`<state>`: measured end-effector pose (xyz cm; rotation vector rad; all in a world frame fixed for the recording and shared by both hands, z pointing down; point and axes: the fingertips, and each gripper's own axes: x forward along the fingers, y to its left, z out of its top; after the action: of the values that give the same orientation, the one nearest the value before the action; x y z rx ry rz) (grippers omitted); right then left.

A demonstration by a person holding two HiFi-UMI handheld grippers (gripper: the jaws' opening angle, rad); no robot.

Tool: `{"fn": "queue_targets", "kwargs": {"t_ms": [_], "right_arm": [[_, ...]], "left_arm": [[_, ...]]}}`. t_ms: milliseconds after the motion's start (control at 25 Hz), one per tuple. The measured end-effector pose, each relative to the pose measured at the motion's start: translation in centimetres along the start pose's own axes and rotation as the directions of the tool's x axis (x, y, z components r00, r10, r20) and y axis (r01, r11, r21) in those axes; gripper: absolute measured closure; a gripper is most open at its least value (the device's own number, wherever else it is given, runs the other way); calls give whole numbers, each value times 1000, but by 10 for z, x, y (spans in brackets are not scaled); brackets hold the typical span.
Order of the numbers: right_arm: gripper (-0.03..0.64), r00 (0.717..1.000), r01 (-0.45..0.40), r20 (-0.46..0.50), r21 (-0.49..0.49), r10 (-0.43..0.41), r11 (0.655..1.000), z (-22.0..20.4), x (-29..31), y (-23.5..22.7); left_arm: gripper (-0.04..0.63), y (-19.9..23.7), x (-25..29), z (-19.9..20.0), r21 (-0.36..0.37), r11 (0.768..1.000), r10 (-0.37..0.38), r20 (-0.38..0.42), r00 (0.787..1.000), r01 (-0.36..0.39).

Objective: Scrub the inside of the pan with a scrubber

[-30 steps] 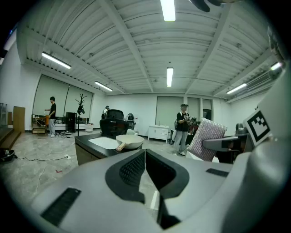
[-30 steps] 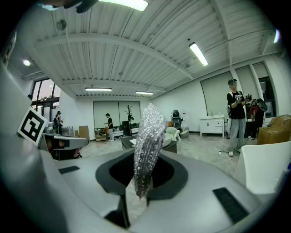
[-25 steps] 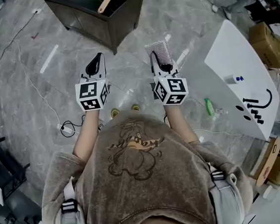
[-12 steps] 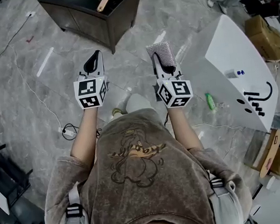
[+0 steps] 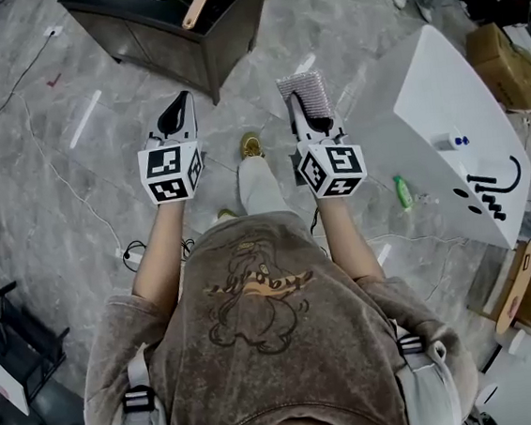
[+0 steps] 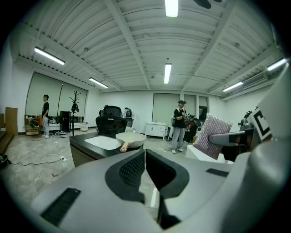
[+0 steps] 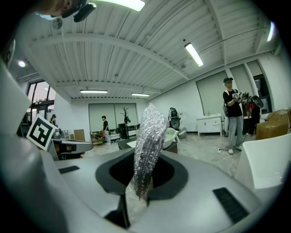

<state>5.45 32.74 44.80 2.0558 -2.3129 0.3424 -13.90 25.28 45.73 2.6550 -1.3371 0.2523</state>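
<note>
Now, on approach, my right gripper point(image 5: 310, 117) pinches the scrubber point(image 5: 302, 92) upright between its fingers, my left gripper point(image 5: 178, 114) is closed on nothing, and the pan point(image 6: 131, 138) lies well ahead of both, so I should close in squarely.

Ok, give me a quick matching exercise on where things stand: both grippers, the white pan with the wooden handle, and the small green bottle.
Things:
1. left gripper
2. right gripper
3. white pan with wooden handle
4. small green bottle

States and places:
A. on the dark counter
B. shut, nothing between the jaws
C. on the grey floor beside the white table
D. shut on the silvery mesh scrubber

Pairs: 1-B, 2-D, 3-A, 4-C.
</note>
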Motion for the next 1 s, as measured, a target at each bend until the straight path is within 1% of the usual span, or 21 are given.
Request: {"fn": "queue_targets", "kwargs": {"t_ms": [280, 480, 760, 1000], "right_arm": [[537, 1000, -23, -2, 12, 23, 1000, 13, 68, -24], [537, 999, -35, -1, 18, 35, 999, 32, 125, -48], [537, 996, -84, -13, 0, 84, 996, 61, 200, -82], [537, 991, -128, -40, 0, 128, 992, 70, 252, -104]], "left_arm": [[574, 24, 65, 16, 8, 1000, 4, -9, 1000, -4], [574, 46, 119, 36, 2, 1000, 13, -15, 1000, -13], [574, 69, 192, 63, -9, 999, 48, -14, 999, -48], [574, 94, 239, 76, -13, 995, 99, -25, 995, -100]]}}
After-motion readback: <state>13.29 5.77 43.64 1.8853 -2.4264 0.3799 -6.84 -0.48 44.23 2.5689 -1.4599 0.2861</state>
